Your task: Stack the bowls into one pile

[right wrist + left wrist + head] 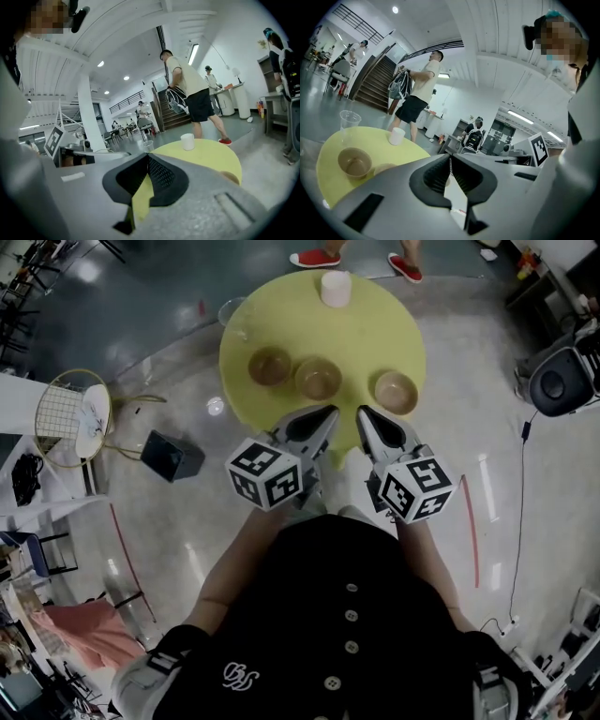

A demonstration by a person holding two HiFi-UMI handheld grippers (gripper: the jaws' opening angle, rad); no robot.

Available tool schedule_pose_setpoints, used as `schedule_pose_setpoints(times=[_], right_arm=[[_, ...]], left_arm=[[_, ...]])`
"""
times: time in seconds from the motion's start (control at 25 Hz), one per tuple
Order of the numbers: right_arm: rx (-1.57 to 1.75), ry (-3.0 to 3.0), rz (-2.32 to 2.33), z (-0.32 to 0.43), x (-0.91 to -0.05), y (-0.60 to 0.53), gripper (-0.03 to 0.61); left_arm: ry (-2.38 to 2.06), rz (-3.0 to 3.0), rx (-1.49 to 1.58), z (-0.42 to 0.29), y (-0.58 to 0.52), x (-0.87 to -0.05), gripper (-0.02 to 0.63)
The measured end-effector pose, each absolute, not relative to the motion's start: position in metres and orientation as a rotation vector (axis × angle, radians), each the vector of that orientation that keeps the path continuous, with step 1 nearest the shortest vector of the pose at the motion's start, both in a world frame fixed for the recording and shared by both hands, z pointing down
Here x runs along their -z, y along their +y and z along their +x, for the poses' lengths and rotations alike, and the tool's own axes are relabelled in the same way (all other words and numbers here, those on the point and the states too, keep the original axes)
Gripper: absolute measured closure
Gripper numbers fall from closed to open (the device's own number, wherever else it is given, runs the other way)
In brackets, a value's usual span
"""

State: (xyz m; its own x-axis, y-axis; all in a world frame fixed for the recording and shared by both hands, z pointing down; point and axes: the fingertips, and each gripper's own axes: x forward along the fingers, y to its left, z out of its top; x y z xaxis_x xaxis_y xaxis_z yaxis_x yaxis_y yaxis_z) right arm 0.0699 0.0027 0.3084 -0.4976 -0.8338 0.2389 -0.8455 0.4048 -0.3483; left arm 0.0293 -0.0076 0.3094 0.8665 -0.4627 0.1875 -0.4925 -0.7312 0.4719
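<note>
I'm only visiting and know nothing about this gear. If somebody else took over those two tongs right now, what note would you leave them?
Left tongs: shut, empty, at the near edge of the yellow table.
Right tongs: shut, empty, right beside the left.
Bowls: left bowl, middle bowl and right bowl sit in a row on the table, none inside another.
The white cup and clear cup stand at the far side.
Done: nothing stacked yet.
Left: nest all three bowls into one pile.
</note>
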Motion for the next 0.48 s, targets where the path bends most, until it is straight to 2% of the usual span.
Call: schedule_pose_setpoints(times=[0.48], right_arm=[[-0.611,-2.552,1.662,0.037,-0.3,-0.074,0.574]], left_arm=[[-0.568,2.578,-0.107,0.007,-0.078,-0.3,0.591]])
